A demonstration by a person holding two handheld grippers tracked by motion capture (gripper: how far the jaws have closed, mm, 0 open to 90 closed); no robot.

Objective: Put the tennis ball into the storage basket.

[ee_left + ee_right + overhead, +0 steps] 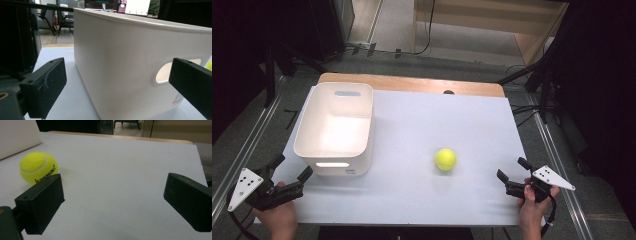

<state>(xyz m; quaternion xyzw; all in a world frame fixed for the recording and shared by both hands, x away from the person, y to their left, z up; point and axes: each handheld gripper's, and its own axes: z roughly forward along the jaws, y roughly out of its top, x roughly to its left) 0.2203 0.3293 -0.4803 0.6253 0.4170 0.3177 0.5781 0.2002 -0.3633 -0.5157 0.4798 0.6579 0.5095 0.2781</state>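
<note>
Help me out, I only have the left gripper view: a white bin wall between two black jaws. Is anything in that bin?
Observer: No. From the high view the white bin is empty inside.
Operator: There's a yellow sliver at my right edge. What is it?
Observer: A tennis ball on the table, apart from the bin.
Operator: Where's the other tool?
Observer: The right tool is open at the table's near right corner, holding nothing, ball beyond it.

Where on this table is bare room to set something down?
Most of the table is bare: the wide patch right of the bin and beyond the ball, and the front strip between the left gripper and the right gripper. It is crowded only at the left, where the bin stands.
</note>
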